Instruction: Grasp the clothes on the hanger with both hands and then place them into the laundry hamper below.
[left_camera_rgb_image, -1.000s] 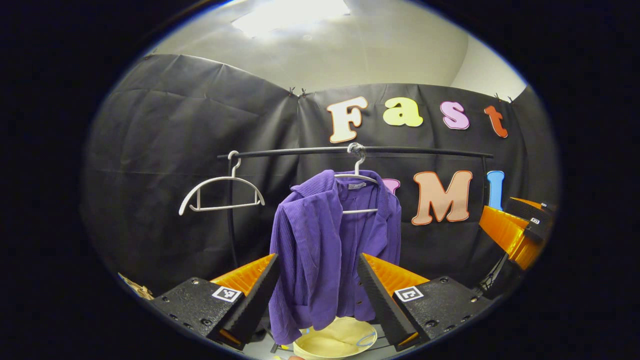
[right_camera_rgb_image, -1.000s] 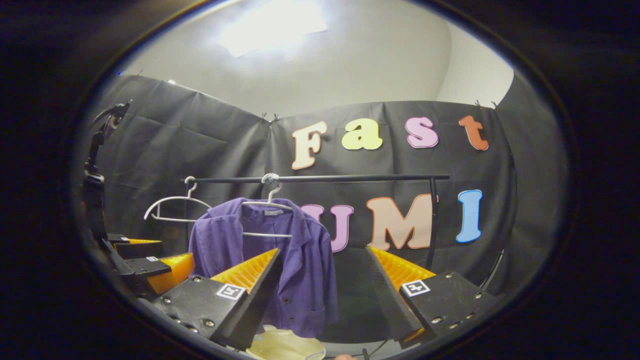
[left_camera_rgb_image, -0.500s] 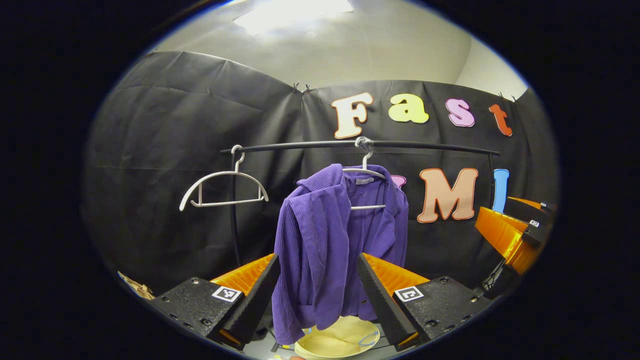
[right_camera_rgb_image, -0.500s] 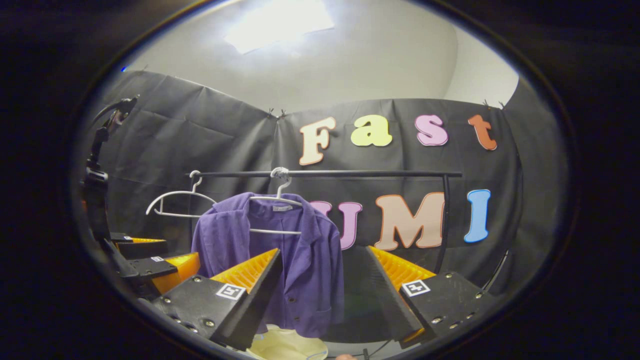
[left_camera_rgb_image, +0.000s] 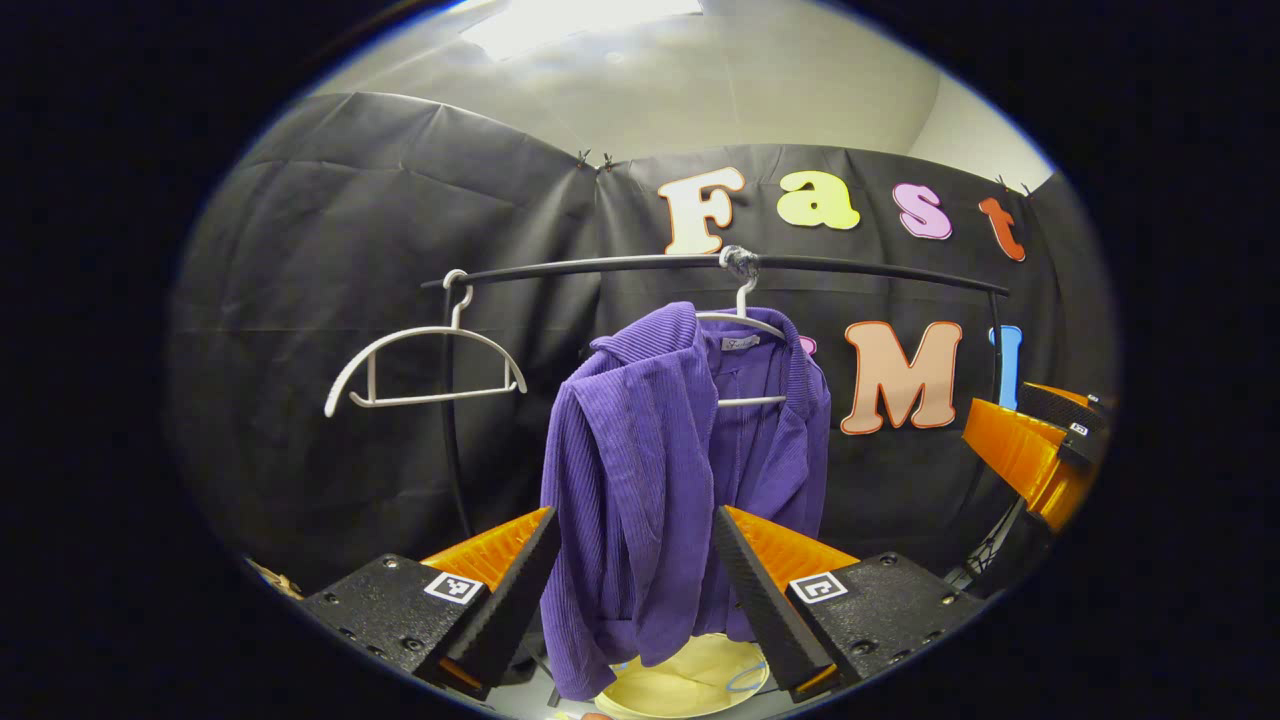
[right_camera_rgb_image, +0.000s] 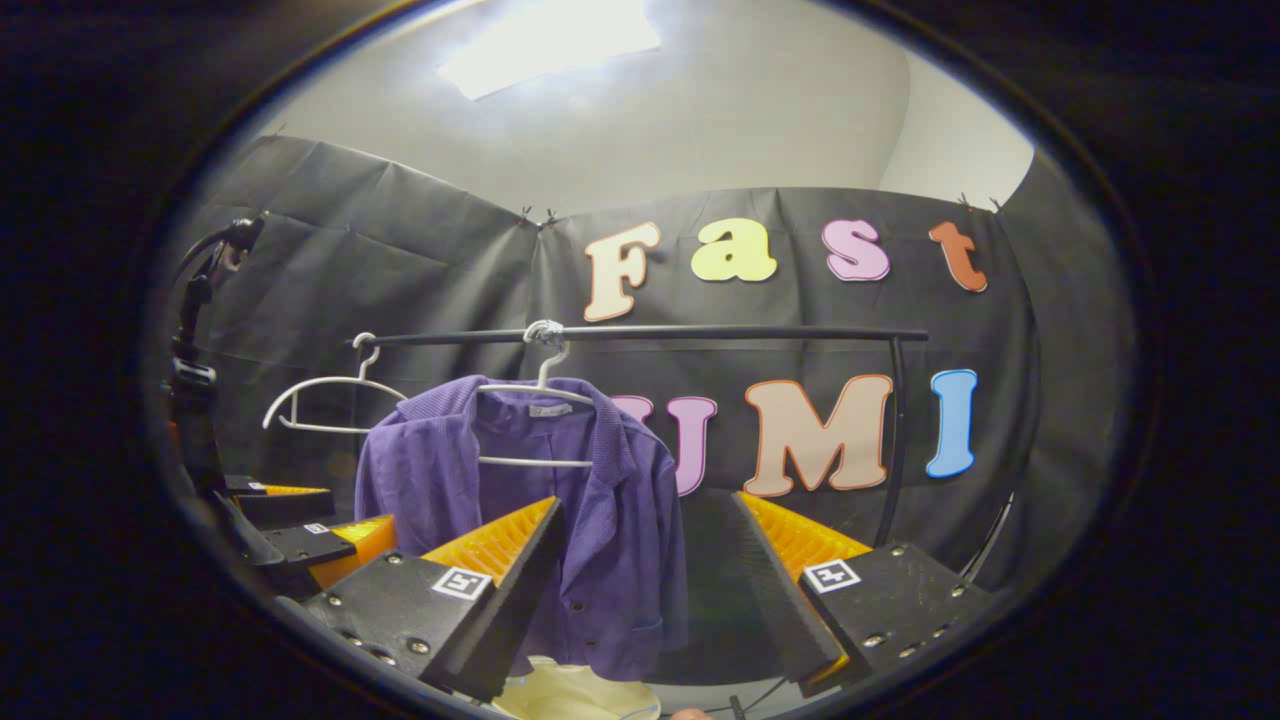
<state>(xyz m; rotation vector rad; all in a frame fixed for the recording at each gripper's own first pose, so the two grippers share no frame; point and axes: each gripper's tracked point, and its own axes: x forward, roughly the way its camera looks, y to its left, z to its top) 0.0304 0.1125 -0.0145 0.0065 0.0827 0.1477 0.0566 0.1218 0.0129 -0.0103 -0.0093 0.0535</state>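
Purple clothes (left_camera_rgb_image: 680, 470), a ribbed button-front jacket, hang on a white hanger (left_camera_rgb_image: 742, 322) whose hook sits on the black rail (left_camera_rgb_image: 700, 265); we take that rail as our landmark. Below the rail, under the jacket's hem, we see the pale yellow laundry hamper (left_camera_rgb_image: 690, 685). Near the rail's left end an empty white hanger (left_camera_rgb_image: 425, 355) hangs from it.

In the left gripper view, our left hand-held gripper (left_camera_rgb_image: 632, 585) is spread wide below the rail, its two fingers standing either side of the jacket's lower part and holding nothing; we cannot tell whether they touch the cloth. Below the rail's right end, we see the right hand-held gripper (left_camera_rgb_image: 1040, 440) at the edge of that view.

In the right gripper view, our right hand-held gripper (right_camera_rgb_image: 648, 590) is likewise spread and empty, below the rail, with the jacket (right_camera_rgb_image: 560, 520) behind its left finger.
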